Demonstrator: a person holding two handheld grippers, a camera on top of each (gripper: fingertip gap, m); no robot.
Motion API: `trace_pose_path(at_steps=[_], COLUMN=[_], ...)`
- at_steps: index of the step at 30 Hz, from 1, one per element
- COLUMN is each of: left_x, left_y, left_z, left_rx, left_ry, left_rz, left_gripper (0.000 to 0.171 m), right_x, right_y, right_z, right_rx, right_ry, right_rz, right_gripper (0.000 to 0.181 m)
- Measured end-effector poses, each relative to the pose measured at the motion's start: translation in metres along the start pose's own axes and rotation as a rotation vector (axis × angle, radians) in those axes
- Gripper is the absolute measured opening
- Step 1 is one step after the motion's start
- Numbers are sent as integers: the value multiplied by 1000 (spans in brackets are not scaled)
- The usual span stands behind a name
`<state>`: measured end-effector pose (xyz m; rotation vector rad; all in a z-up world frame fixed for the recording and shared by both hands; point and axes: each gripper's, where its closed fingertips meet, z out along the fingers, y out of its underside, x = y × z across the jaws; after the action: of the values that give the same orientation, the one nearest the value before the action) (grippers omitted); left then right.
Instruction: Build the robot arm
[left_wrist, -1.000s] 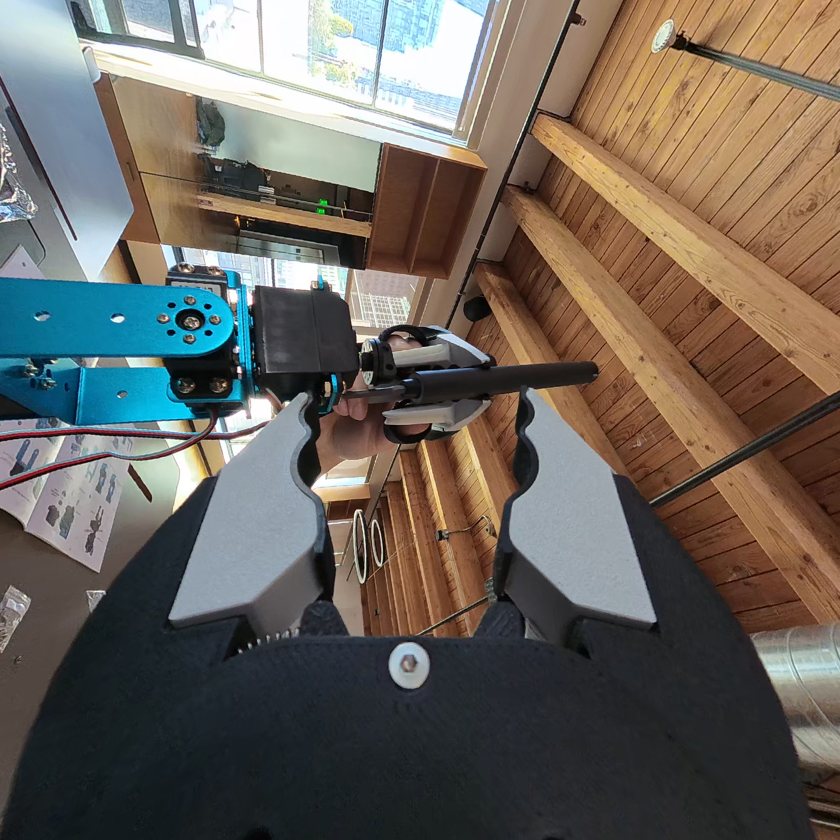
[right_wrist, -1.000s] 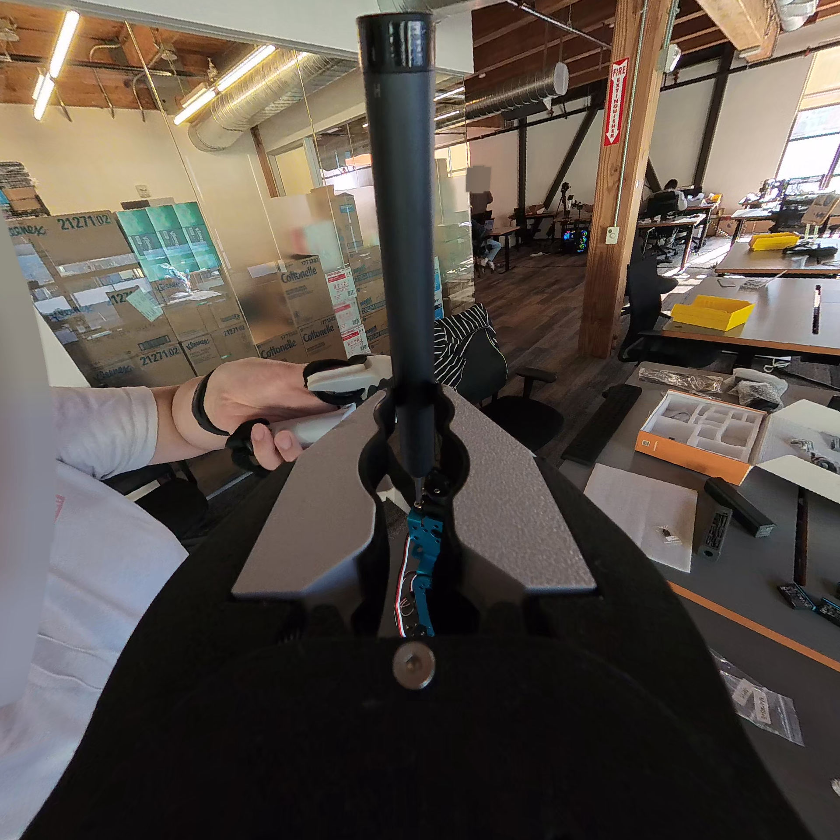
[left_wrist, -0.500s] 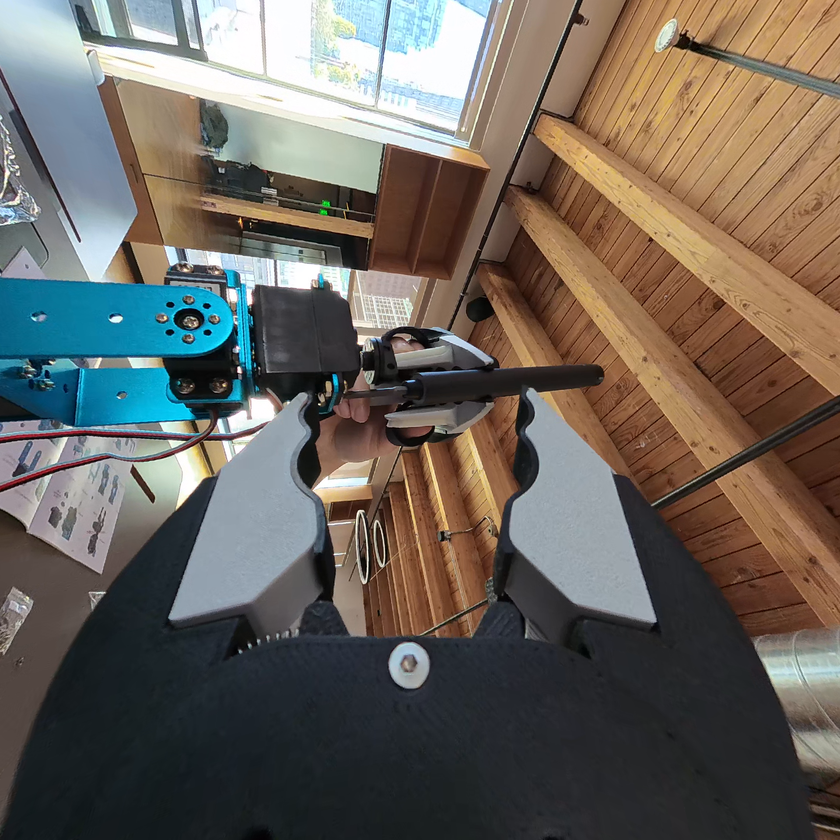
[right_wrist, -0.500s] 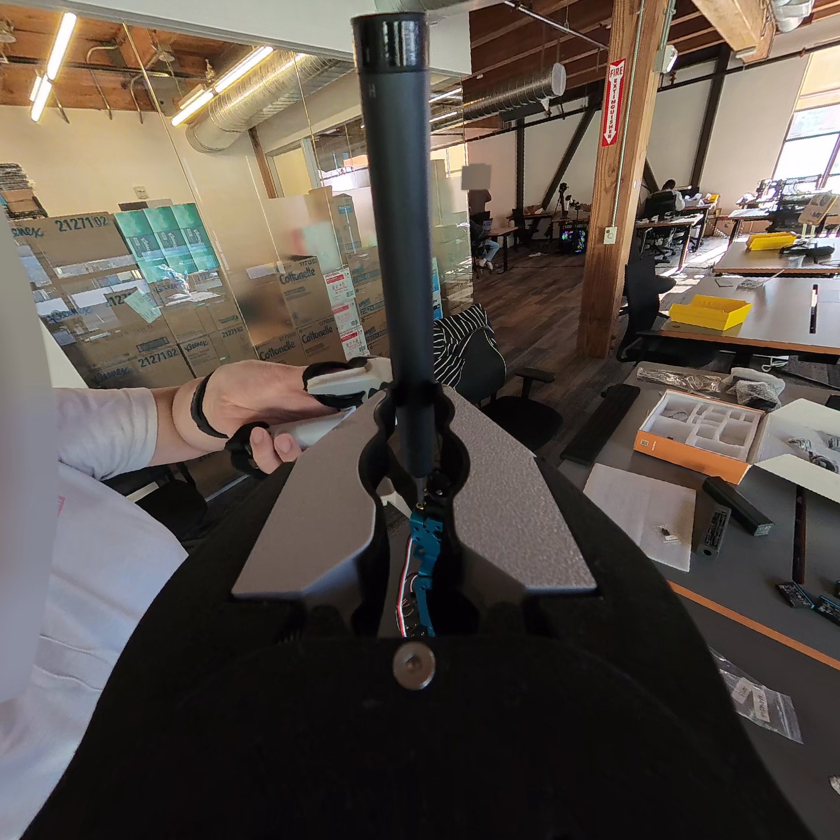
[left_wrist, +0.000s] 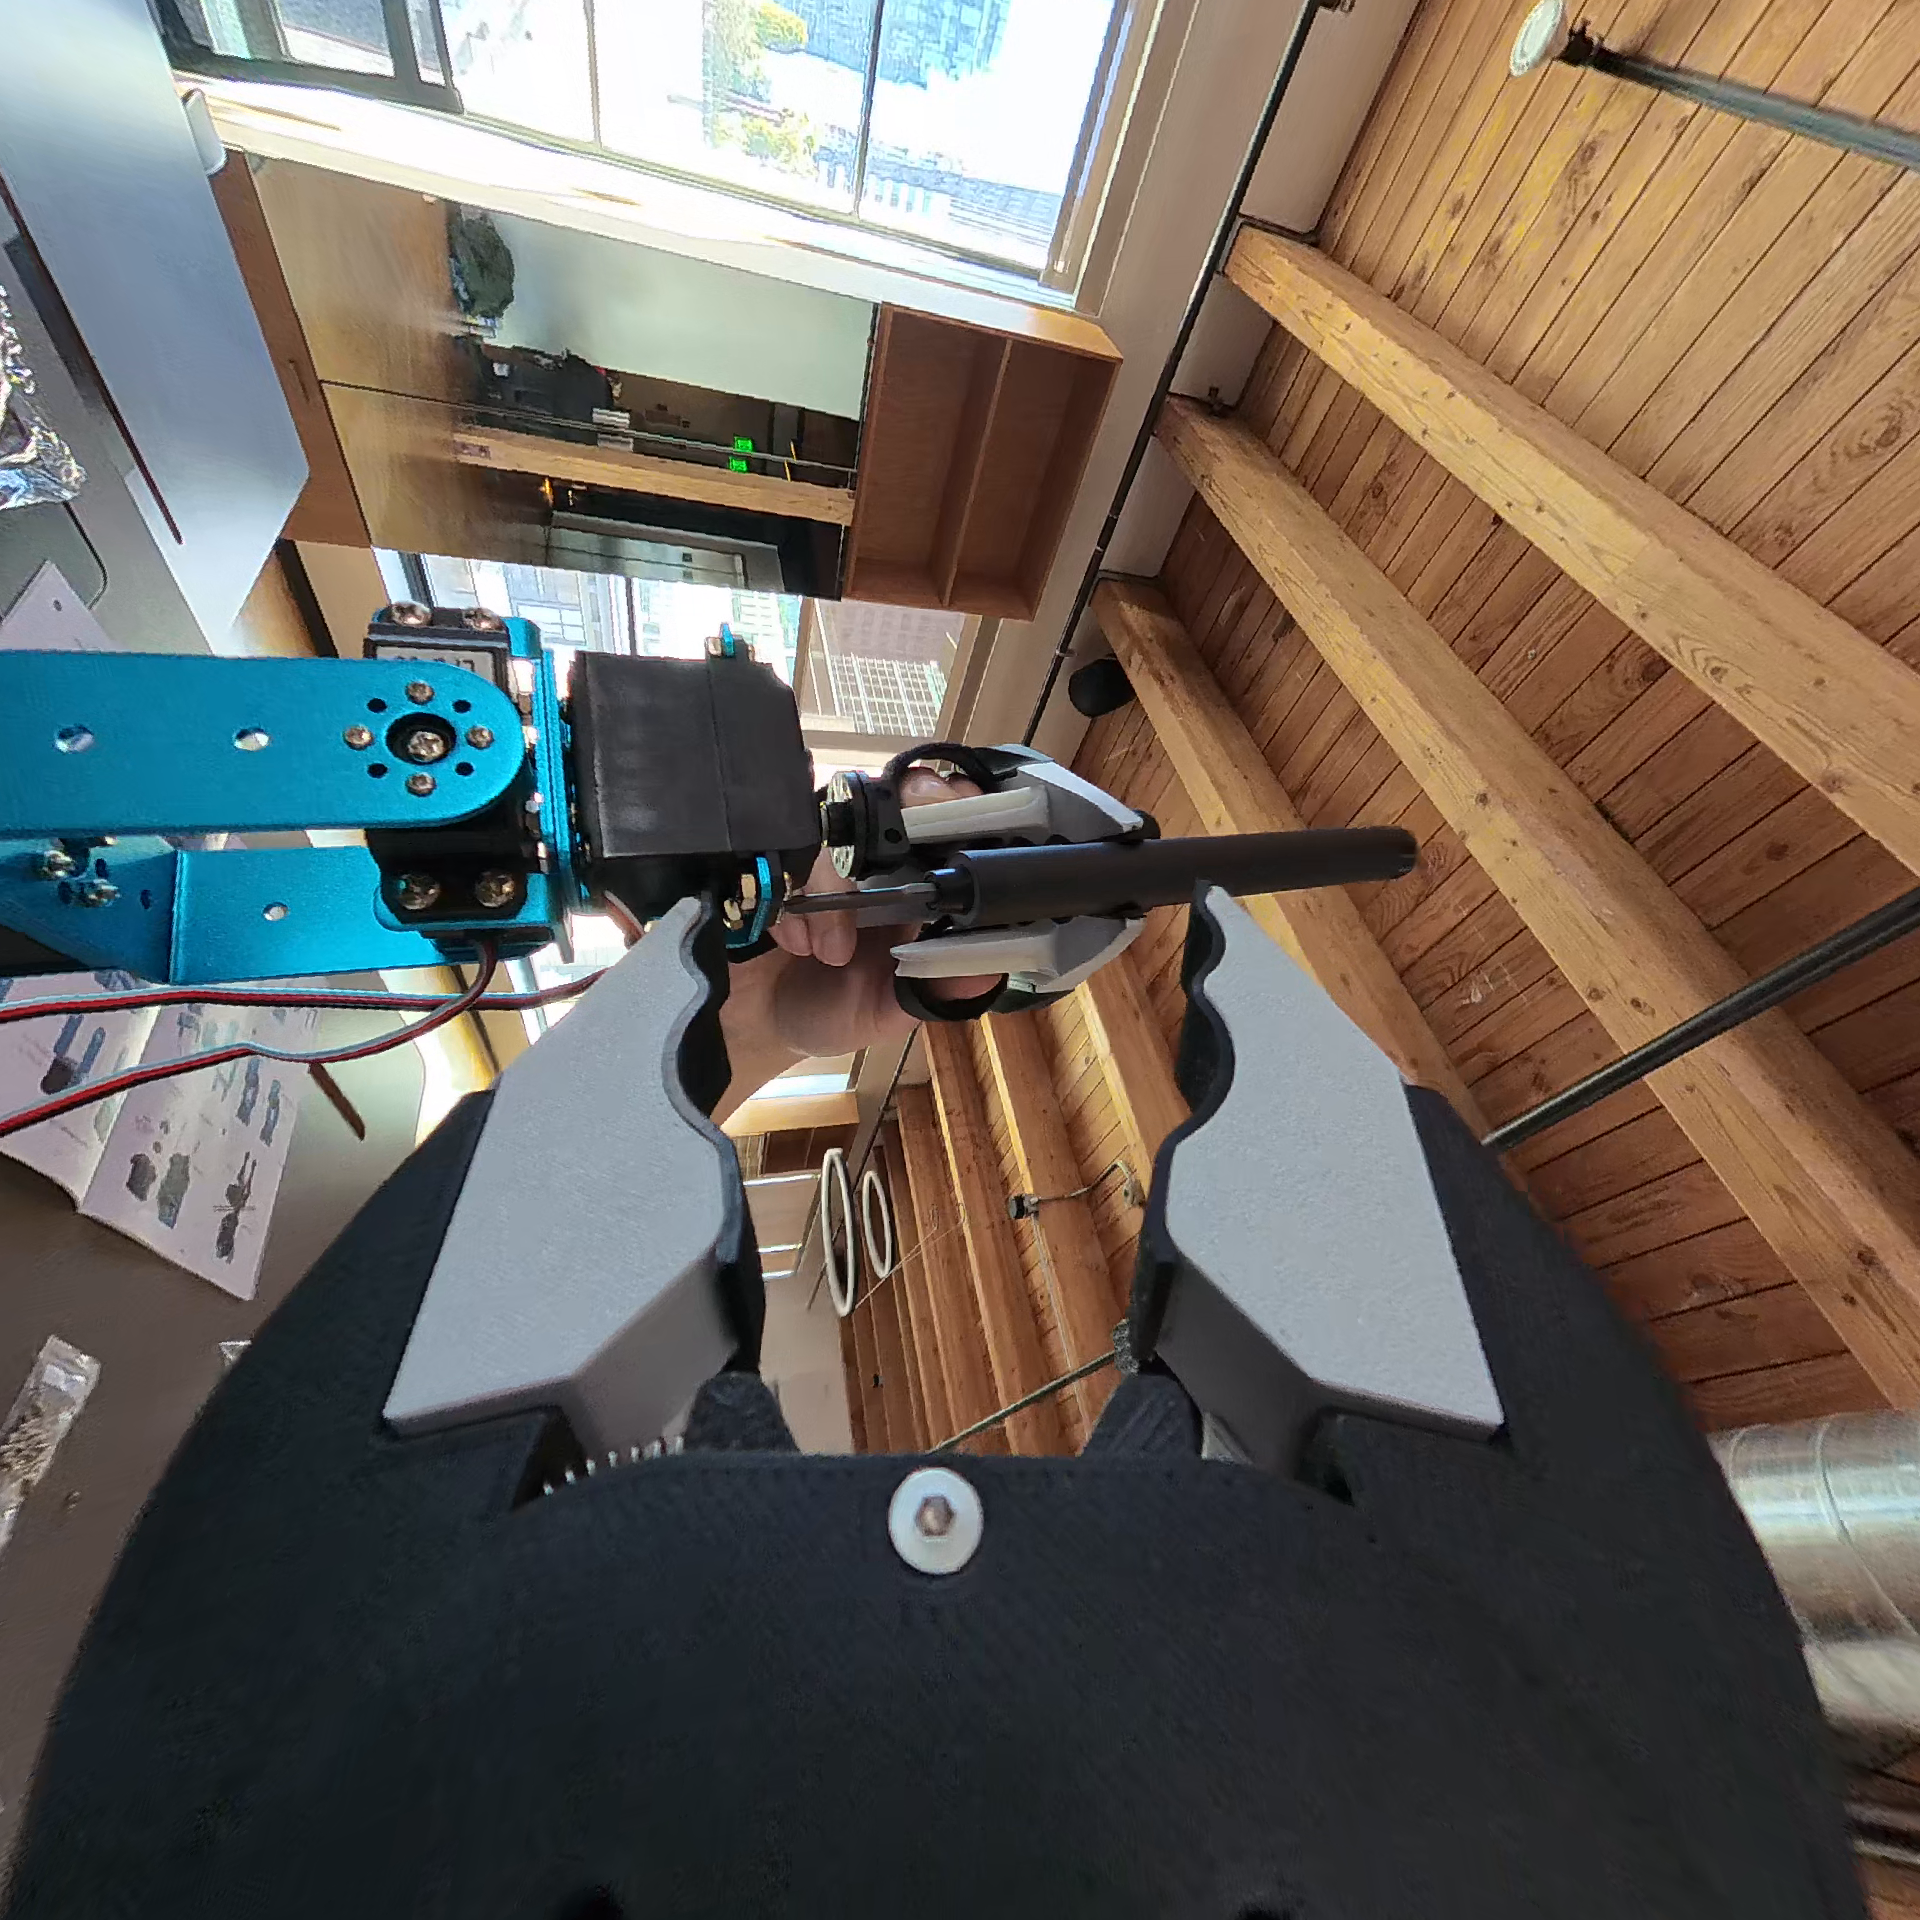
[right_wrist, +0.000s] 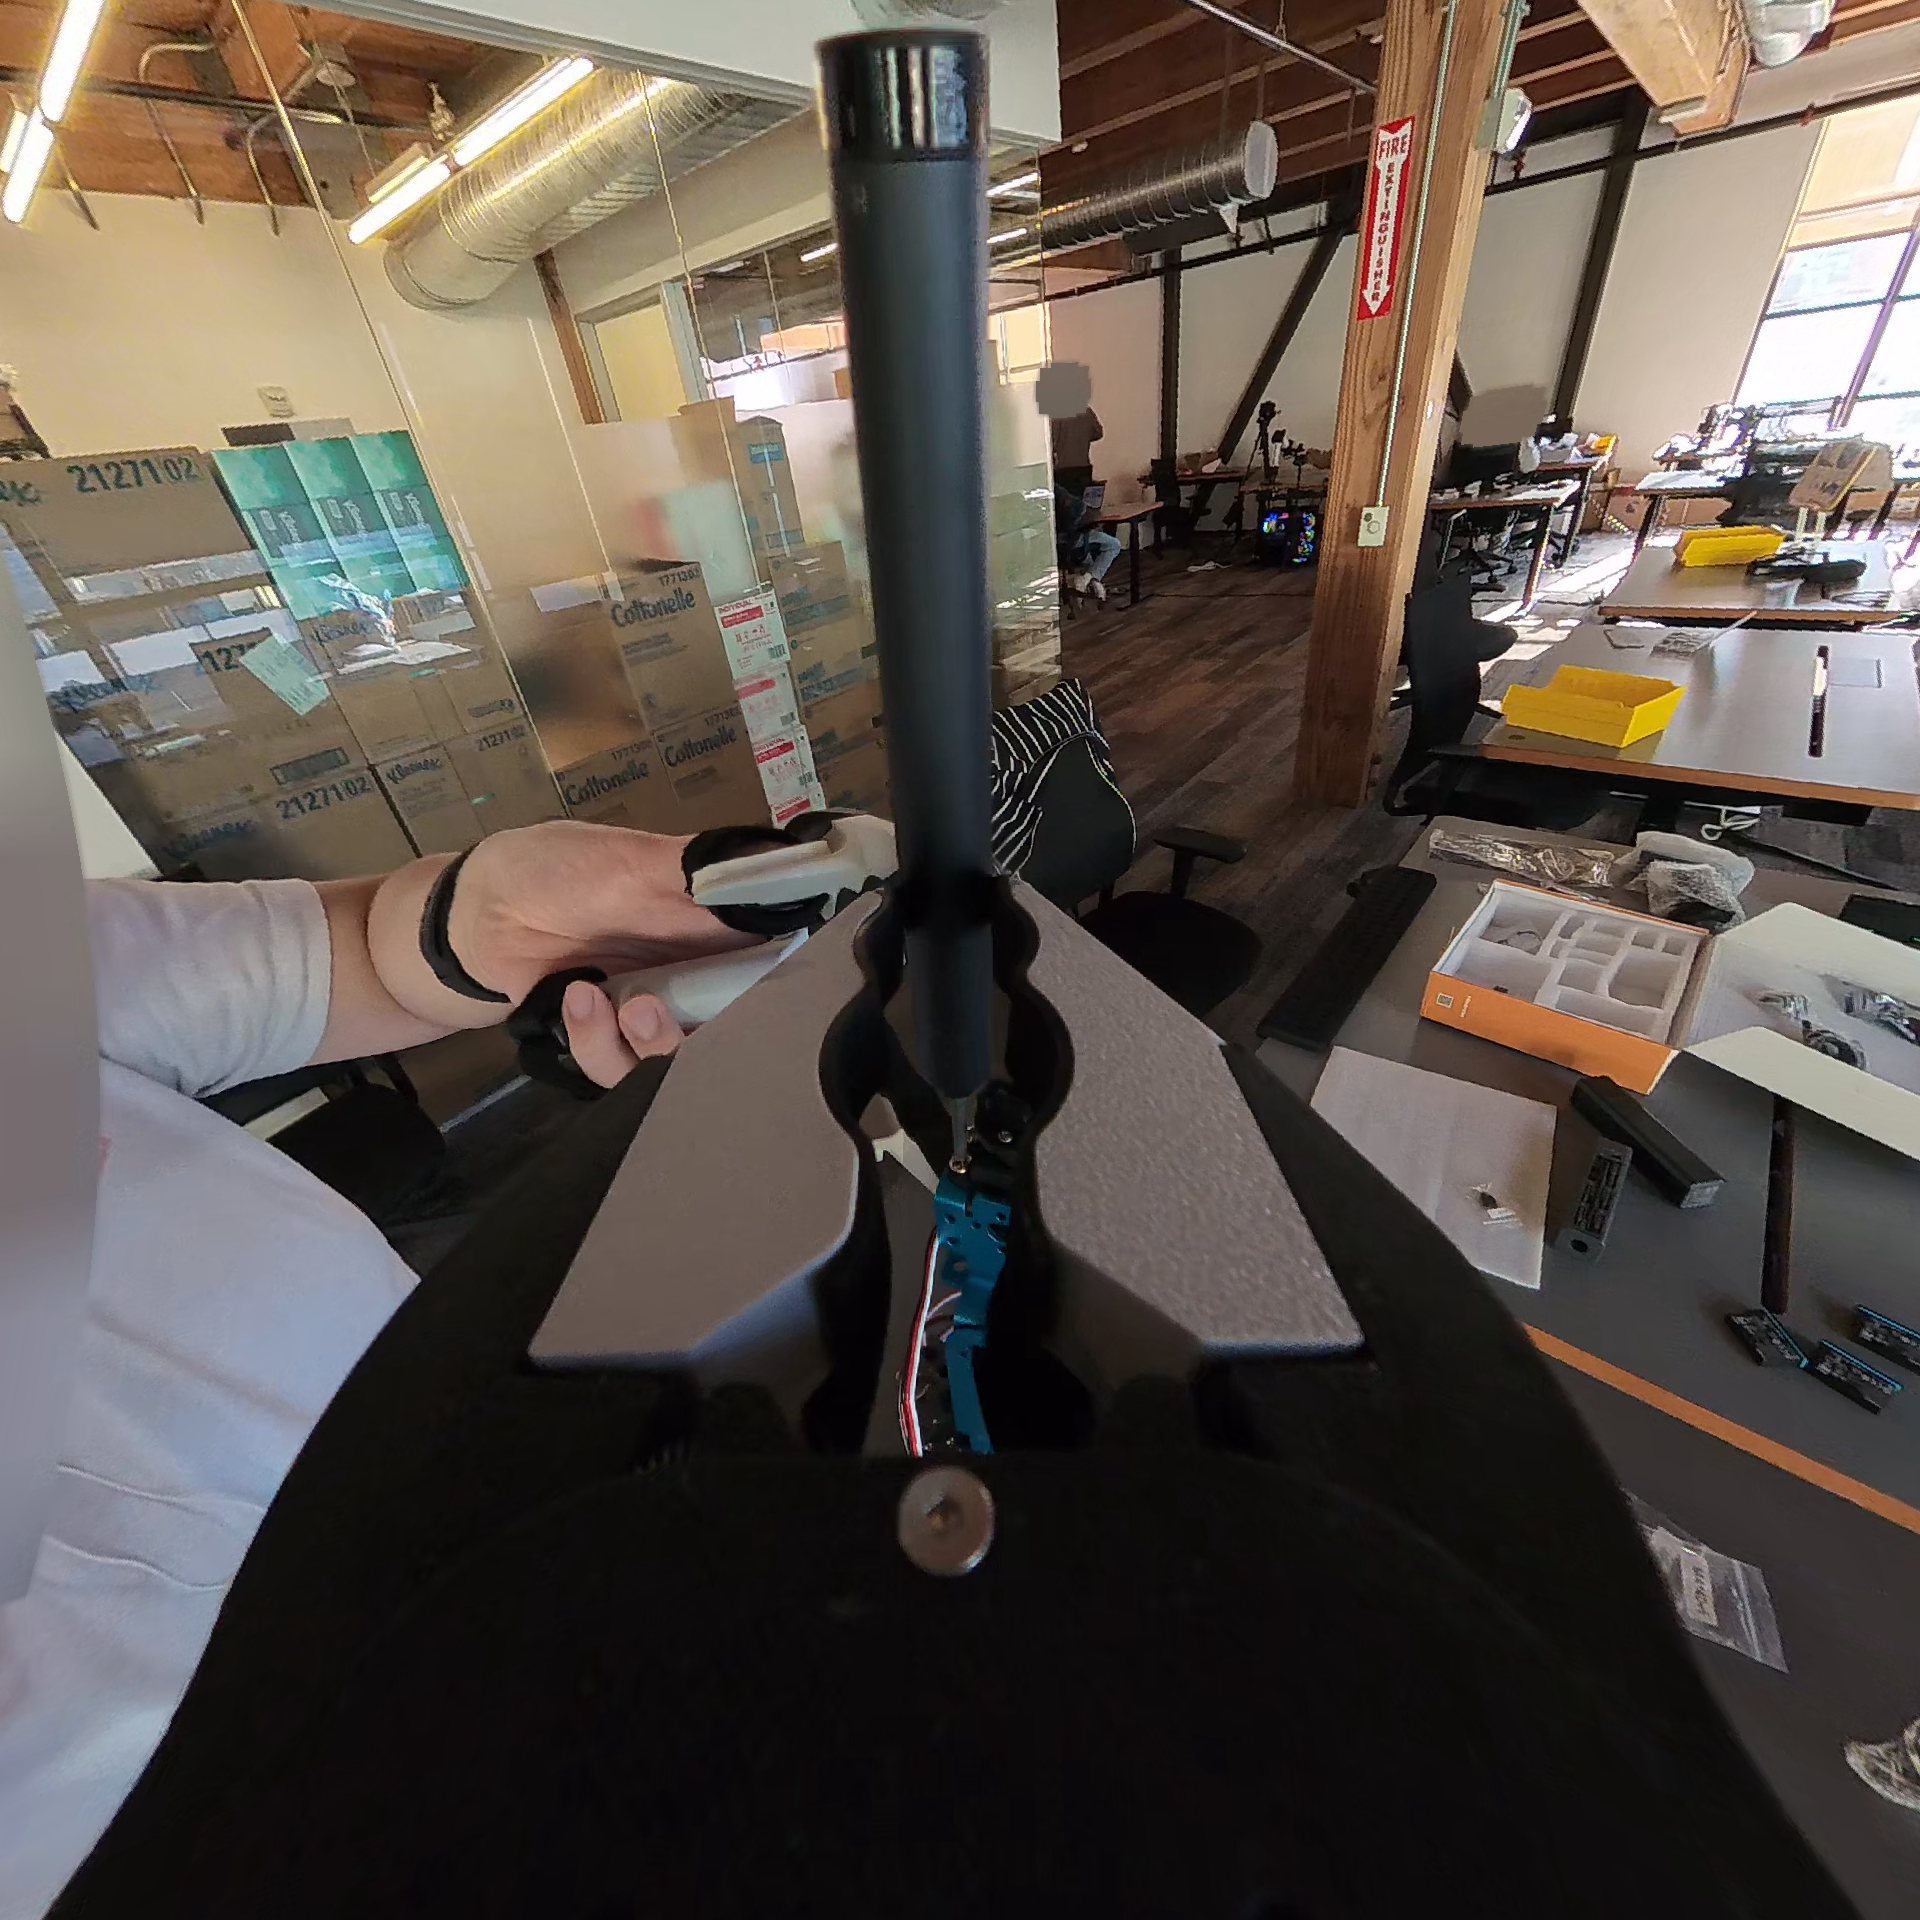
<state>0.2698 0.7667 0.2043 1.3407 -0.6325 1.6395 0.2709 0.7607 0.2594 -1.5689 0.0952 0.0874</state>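
Observation:
My right gripper (right_wrist: 945, 914) is shut on a black screwdriver (right_wrist: 914, 499) that stands upright in its view. The bit tip rests on a small screw on a blue metal bracket (right_wrist: 966, 1247) between the jaws. In the left wrist view the same screwdriver (left_wrist: 1164, 873) lies level, its bit at a blue piece under a black servo (left_wrist: 686, 779) on a blue robot arm (left_wrist: 249, 748). My left gripper (left_wrist: 945, 935) is open and empty. Its left fingertip (left_wrist: 686, 956) sits right beside that blue piece. Whether it touches is unclear.
Red and black wires (left_wrist: 260, 1029) hang from the arm over a printed sheet (left_wrist: 177, 1143). On the grey desk are an orange box with a white foam insert (right_wrist: 1558, 966), a white foam sheet (right_wrist: 1434, 1164), black blocks (right_wrist: 1642, 1143) and a small plastic bag (right_wrist: 1704, 1600).
Almost nothing: the screwdriver stays on the screw and both grippers keep nearly the same pose, with only slight drift.

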Motion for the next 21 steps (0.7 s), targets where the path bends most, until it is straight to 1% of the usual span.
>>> trace_pose_path(at_steps=[9,21], left_x=[0,0], left_y=[2,1], left_z=[0,0], left_rx=[-24,-20], left_ry=[2,4], left_rz=[26,11], left_gripper=[88,87], right_x=[-5,-8], right_y=[0,0], right_z=[7,8], right_rx=[-30,-23], right_ry=[28,10], right_rz=[-48,-58], right_gripper=[16,16])
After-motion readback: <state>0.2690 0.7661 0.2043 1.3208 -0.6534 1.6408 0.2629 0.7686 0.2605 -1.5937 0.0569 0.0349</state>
